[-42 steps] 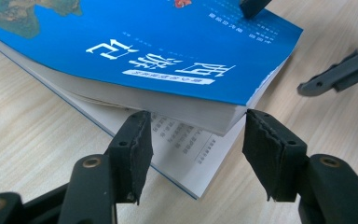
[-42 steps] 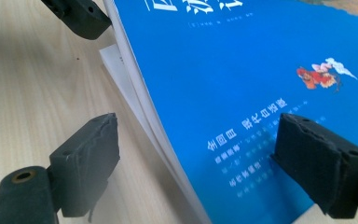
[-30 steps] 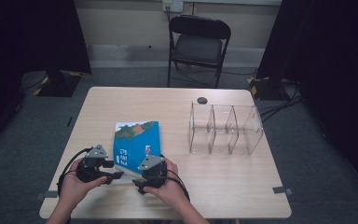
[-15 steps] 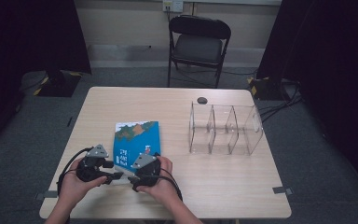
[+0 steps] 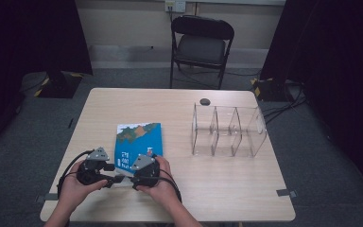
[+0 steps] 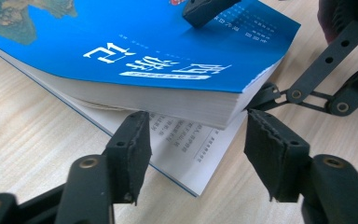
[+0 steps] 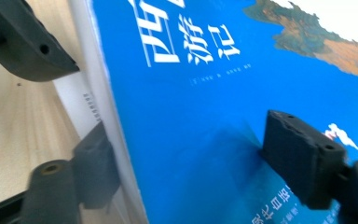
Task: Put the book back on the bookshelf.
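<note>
Both grippers work a blue paperback book (image 5: 138,142) lying low and left of centre on the worktop (image 5: 179,198). Right gripper (image 7: 182,172) fingers clamp its lifted page block; left gripper (image 6: 193,154) fingers stand open beneath. Pages seem floppy, cover slick; grip near the spine. Spine itself hidden.

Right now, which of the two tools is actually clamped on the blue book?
The right tool: one jaw presses the blue book cover, the other sits under its edge. The left tool is open, jaws apart before the lifted corner.

lab/studio | black curtains (image 5: 33,38) | folding chair (image 5: 202,45) | taped cables (image 5: 279,99)
</note>
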`<state>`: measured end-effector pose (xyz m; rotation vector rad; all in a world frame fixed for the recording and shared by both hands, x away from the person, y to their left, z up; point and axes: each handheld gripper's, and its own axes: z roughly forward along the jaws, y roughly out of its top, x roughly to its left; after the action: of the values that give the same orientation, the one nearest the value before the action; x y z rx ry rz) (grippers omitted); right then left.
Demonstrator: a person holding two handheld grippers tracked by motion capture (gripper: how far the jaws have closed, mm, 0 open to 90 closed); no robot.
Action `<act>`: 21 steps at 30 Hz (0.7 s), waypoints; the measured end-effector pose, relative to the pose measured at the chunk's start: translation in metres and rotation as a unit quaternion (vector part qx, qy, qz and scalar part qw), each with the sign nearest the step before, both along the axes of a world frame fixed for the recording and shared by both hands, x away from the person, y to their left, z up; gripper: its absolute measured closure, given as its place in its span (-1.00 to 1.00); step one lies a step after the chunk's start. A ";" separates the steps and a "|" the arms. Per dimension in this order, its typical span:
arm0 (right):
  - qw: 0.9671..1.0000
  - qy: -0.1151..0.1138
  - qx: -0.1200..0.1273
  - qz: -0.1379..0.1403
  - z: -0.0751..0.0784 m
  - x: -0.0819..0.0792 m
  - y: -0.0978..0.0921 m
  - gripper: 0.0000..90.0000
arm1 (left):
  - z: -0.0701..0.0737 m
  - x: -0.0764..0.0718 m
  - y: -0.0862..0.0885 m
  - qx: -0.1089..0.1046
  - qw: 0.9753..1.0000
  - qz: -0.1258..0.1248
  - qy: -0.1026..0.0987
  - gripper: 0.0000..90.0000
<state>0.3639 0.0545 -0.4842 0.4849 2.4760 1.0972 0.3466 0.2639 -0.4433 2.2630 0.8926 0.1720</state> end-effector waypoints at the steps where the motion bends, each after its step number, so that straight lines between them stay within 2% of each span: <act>1: 1.000 0.001 -0.001 0.001 0.001 0.000 0.000 -0.40 | -0.001 -0.001 0.000 -0.005 1.000 0.002 -0.003 -0.14; 2: 1.000 0.002 -0.002 0.003 0.001 0.001 0.000 -0.38 | -0.002 -0.002 0.001 -0.004 1.000 0.002 -0.002 -0.16; 4: 1.000 0.011 0.003 0.008 0.003 0.002 -0.001 -0.23 | -0.005 -0.004 0.001 -0.003 1.000 0.005 -0.008 -0.28; 10: 1.000 0.014 -0.012 0.015 0.007 0.004 0.001 -0.13 | -0.010 -0.015 0.008 0.000 1.000 0.011 -0.016 -0.43; 14: 0.999 0.025 -0.008 0.022 0.010 0.006 -0.001 0.00 | -0.016 -0.024 0.013 0.003 1.000 0.018 -0.010 -0.44; 16: 0.999 0.041 -0.002 0.020 0.012 0.007 -0.002 0.06 | -0.019 -0.028 0.016 0.003 1.000 0.017 -0.006 -0.46; 18: 0.999 0.041 -0.004 0.021 0.013 0.008 -0.002 0.13 | -0.023 -0.031 0.019 0.011 1.000 0.017 -0.001 -0.48; 21: 0.999 0.037 -0.004 0.024 0.014 0.007 -0.002 0.24 | -0.028 -0.036 0.021 0.011 1.000 0.019 0.001 -0.51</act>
<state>0.3705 0.0524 -0.4697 0.4740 2.5680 1.1054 0.3110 0.2847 -0.4709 2.2683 0.9387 0.1988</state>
